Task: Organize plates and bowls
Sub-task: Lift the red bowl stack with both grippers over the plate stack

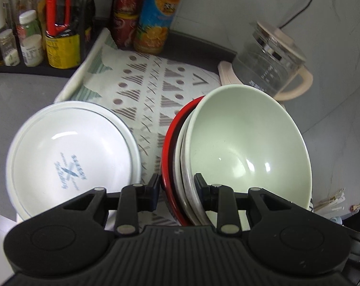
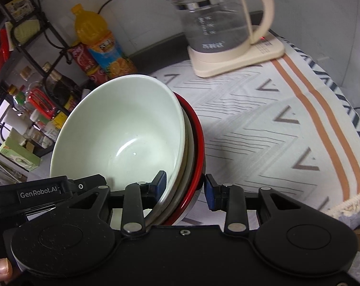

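A stack of nested bowls, pale green bowl [image 1: 246, 143] innermost and red bowl [image 1: 170, 147] outermost, is held tilted above the patterned mat. My left gripper [image 1: 177, 186] is shut on the stack's rim, one finger outside the red bowl, one inside the green bowl. My right gripper [image 2: 185, 187] straddles the opposite rim of the same stack [image 2: 122, 128]; its left pad touches the green bowl, its right pad [image 2: 209, 194] stands slightly off the red bowl [image 2: 199, 143]. A white plate with blue print [image 1: 70, 157] lies at the left.
A glass kettle [image 1: 270, 57] on a cream base [image 2: 239, 59] stands at the back of the mat [image 2: 275, 131]. An orange juice bottle [image 1: 158, 23] and a red can [image 1: 125, 19] stand behind. A black rack with jars and bottles [image 1: 32, 38] is at the left.
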